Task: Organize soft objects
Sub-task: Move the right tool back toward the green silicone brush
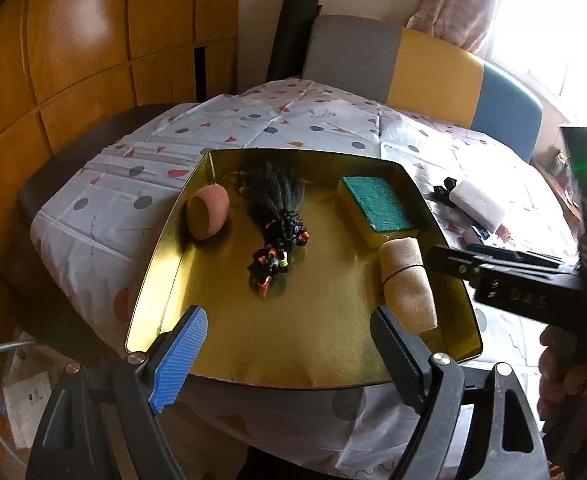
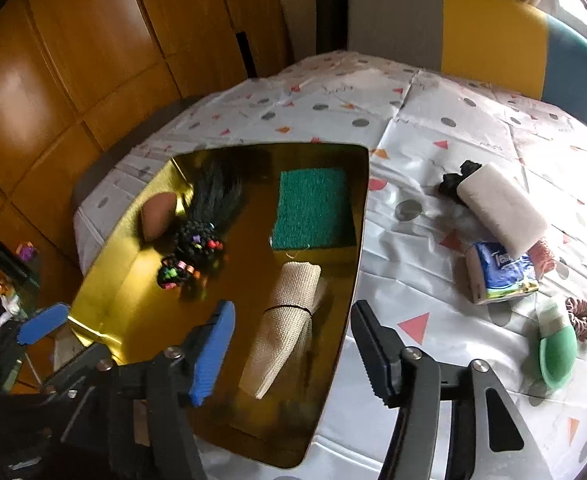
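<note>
A gold tin tray [image 1: 165, 264] [image 2: 105, 264] holds a pink sponge ball [image 1: 207, 216] [image 2: 157, 216], a black braided hair piece with coloured beads [image 1: 277, 224] [image 2: 205, 220], a green-topped yellow sponge [image 1: 377, 208] [image 2: 313, 208] and a rolled beige cloth [image 1: 407, 284] [image 2: 289, 320]. My left gripper [image 1: 289, 356] is open and empty over the tray's near edge. My right gripper [image 2: 289, 356] is open and empty just above the beige roll's near end. Its black body [image 1: 533, 284] shows at the right of the left wrist view.
On the patterned tablecloth [image 2: 413, 120] right of the tray lie a white foam block [image 2: 501, 208] [image 1: 477, 204], a black hair tie [image 2: 459, 178], a tissue pack [image 2: 501, 272], a green bottle [image 2: 557, 352] and a brown scrunchie [image 2: 583, 316]. A multicoloured chair [image 1: 433, 68] stands behind.
</note>
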A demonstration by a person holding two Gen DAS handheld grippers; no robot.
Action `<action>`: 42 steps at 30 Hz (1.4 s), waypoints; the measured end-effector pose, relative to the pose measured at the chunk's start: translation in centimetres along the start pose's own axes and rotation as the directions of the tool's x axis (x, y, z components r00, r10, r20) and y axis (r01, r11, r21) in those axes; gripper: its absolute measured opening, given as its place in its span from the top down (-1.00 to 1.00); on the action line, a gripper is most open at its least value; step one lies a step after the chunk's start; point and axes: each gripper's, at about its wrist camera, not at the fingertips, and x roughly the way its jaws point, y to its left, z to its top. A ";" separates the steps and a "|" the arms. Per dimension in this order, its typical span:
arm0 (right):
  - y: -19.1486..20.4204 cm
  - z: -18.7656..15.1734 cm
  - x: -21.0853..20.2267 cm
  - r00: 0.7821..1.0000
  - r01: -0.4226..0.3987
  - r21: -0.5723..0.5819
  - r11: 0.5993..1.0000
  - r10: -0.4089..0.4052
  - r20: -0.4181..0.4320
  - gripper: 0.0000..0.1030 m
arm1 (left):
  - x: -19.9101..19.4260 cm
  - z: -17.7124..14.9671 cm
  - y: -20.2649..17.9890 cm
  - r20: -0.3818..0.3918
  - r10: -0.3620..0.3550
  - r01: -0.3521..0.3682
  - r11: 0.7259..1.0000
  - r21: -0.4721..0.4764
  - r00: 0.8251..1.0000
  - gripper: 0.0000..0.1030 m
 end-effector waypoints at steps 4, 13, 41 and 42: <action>-0.9 -0.3 -1.8 0.999 0.007 0.016 1.000 -0.007 0.043 -0.20 | -0.2 0.0 -0.6 0.002 -0.001 0.001 1.000 0.017 1.000 -0.66; -4.1 -1.5 -4.5 0.994 0.055 0.065 0.996 -0.061 0.095 -0.20 | -0.8 -0.2 -2.1 0.009 -0.007 0.006 0.998 0.065 1.000 -0.66; -25.2 -8.7 -10.5 0.910 0.333 0.484 0.809 -0.410 0.058 -0.25 | -0.2 4.2 -10.7 -0.080 -0.234 0.243 0.959 0.147 0.969 -0.62; -25.3 -8.6 -10.7 0.909 0.326 0.485 0.811 -0.410 0.074 -0.28 | 0.2 4.9 -11.6 -0.088 -0.256 0.266 0.953 0.141 0.963 -0.62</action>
